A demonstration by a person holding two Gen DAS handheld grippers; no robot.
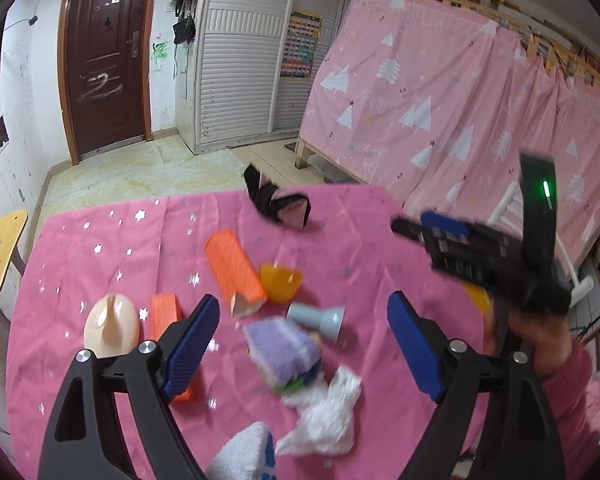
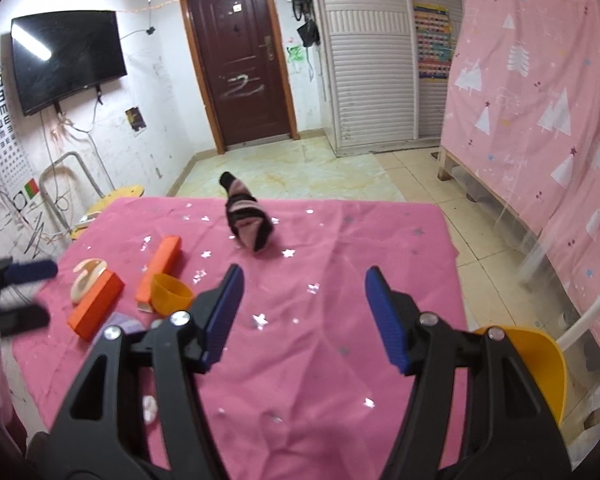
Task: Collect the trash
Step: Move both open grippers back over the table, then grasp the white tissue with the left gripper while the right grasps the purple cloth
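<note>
White tissue (image 1: 324,412) below open jaws.

Crumpled white tissue (image 1: 324,412) on tablecloth

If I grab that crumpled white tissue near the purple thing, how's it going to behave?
The white tissue looks crumpled and limp, so it will probably squash flat between the pads and droop. It likely weighs almost nothing. Lying against the purple plush item, it may drag that along slightly.

The tablecloth (image 2: 340,360) lies bare on the right; orange boxes (image 2: 96,310) and a cup (image 2: 171,293) crowd the left (tightly packed).
</note>
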